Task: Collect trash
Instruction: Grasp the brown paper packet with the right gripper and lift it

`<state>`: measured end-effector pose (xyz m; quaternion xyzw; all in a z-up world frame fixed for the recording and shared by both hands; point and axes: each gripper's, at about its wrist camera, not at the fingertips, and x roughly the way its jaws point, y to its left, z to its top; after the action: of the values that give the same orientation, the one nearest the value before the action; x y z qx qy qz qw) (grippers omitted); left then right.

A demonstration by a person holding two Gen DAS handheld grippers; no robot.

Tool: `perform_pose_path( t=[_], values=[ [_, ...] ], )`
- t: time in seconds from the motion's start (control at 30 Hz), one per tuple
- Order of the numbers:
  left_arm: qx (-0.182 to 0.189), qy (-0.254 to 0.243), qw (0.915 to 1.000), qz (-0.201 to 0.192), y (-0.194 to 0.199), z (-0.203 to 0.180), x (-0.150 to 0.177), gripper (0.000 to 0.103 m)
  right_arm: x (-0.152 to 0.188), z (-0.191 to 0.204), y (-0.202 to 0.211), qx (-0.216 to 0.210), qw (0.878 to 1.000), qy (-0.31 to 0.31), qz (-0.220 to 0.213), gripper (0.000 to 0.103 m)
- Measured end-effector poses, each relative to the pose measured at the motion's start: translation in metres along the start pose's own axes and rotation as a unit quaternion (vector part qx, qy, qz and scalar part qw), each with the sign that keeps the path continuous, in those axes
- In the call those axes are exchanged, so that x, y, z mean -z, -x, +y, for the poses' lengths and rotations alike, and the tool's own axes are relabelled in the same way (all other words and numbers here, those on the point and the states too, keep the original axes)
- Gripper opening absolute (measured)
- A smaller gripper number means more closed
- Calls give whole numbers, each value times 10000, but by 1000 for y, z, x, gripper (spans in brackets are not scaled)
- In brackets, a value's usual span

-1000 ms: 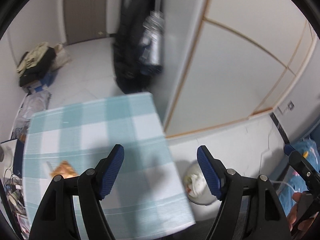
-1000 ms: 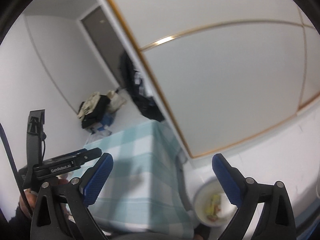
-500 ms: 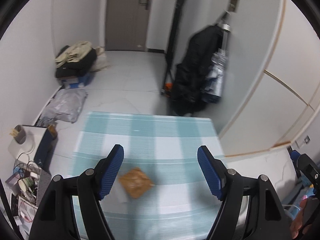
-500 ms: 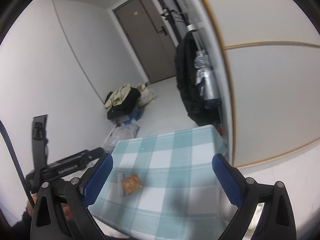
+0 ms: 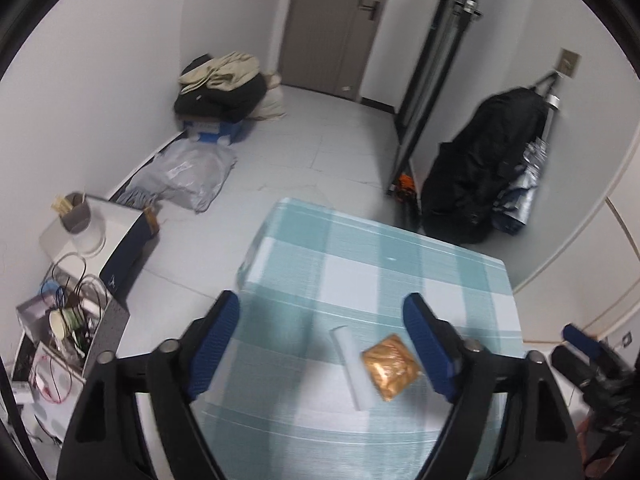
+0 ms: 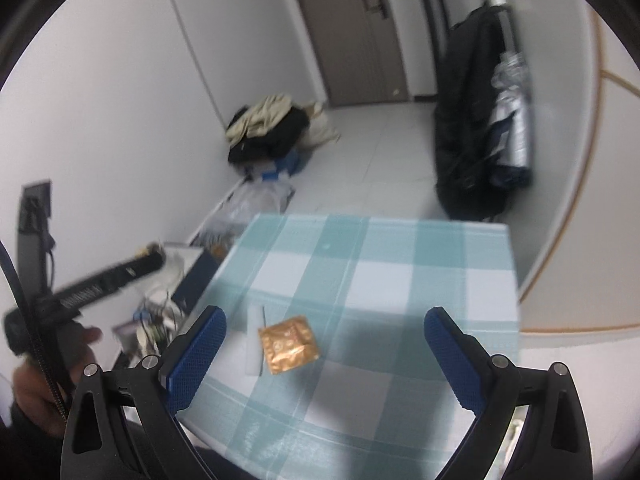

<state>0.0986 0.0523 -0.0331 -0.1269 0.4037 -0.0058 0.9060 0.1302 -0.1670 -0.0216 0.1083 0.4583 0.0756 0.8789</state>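
Orange-brown wrapper (image 5: 391, 367) flat on the checked desk (image 5: 360, 248) touching a white strip (image 5: 352, 364), lying loose for pickup, just inside the right finger of the left hand-held gripper (image 5: 322, 346), jaws just widened, empty; right hand-held gripper (image 6: 326, 354) wide open, empty

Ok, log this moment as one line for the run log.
left gripper: open, empty, jaws just widened | right gripper: open, empty | orange packet and white strip: side by side on checked table | nothing picked up yet
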Motion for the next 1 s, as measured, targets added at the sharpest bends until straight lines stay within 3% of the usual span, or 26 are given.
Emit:
perform_pose_path(
  t=[0.27,0.57,0.7,1.0],
  values=[
    [-22,340,9994,70,-5,27,-5,83,11,27,-86,263,9908,868,1004,99],
    [-147,518,9985,139,-12,46,-9,83,27,39,-135,413,9790,1283,1532,97],
    [-123,674,9972,288,-18,51,-8,83,32,35,-146,386,9778,1212,1665,85],
    [-253,624,9971,368,-21,50,-8,83,37,52,-149,404,9732,1617,1585,85]
  ],
)
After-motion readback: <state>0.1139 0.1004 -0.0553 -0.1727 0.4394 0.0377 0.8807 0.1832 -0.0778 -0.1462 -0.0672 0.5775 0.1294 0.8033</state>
